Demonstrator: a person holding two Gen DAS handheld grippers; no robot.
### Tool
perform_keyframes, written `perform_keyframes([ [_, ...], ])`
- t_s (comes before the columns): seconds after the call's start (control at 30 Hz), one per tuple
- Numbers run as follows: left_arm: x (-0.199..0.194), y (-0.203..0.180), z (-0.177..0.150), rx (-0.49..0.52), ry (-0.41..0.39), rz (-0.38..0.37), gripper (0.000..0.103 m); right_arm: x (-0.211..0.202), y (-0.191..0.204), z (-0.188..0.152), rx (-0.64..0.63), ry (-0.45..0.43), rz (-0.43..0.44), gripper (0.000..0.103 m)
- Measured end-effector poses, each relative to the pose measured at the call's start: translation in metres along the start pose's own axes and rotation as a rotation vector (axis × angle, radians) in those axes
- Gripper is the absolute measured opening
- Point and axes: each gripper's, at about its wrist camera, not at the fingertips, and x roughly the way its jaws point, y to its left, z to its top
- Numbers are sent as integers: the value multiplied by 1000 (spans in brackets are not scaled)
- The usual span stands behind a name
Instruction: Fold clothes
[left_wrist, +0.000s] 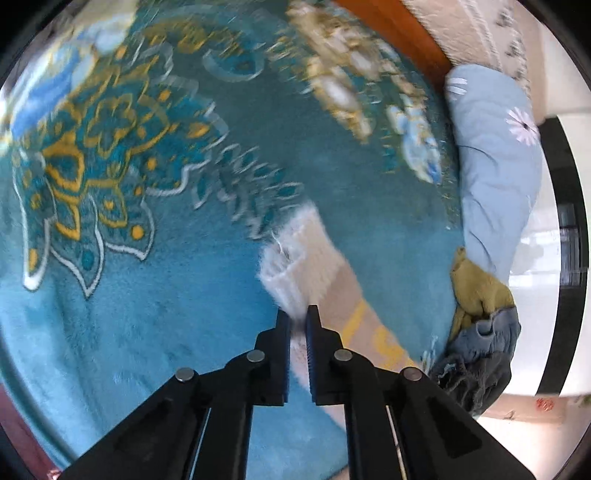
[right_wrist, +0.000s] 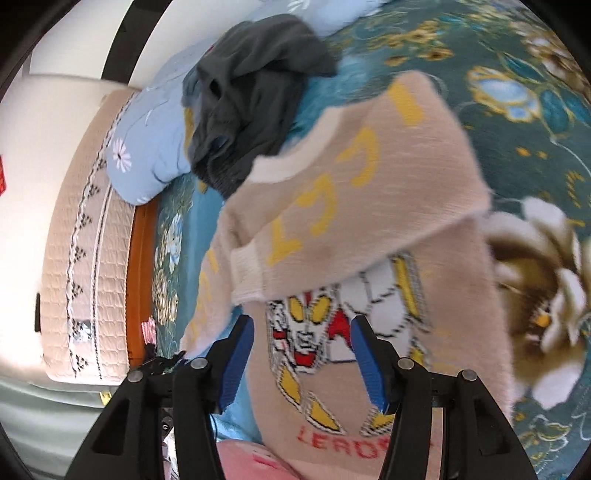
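Note:
A beige knitted sweater with yellow letters and a robot figure lies on a teal floral blanket. One sleeve is folded across its chest, cuff pointing left. My right gripper is open just above the sweater's printed front, empty. In the left wrist view, my left gripper is shut on the white ribbed edge of the sweater, holding it above the blanket.
A dark grey garment lies crumpled by a light blue flowered pillow. In the left wrist view a yellow-green cloth and a grey-blue garment lie beside the pillow. An orange bed frame and quilted headboard border the bed.

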Motion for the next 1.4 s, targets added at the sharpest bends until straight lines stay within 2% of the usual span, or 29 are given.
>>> perform_keyframes([
  [0.17,-48,-73,-24,230,-71,-28,6,-14,-18,-3,30,-19,50,58],
  [0.27,-84,-128,-53,416,-112,-70,6,-23,-29,-5,47,-31,80,58],
  [0.43,-120,-214,-121,749,-170,-91,6,-38,-46,-6,67,-54,112,58],
  [0.57,-120,-250,-181,916,-153,-91,6,-53,-63,-6,87,-76,107,58],
  [0.73,-98,-270,-249,1052,-105,-65,6,-70,-92,-6,131,-108,94,58],
  [0.93,-70,-275,-338,1245,-54,-34,6,-82,-129,-6,198,-134,74,58],
  [1.2,-20,-257,-426,1406,64,54,6,-75,-150,-10,247,-136,70,58],
  [1.4,7,-243,-480,1492,149,95,6,-74,-158,-11,261,-129,58,58],
])
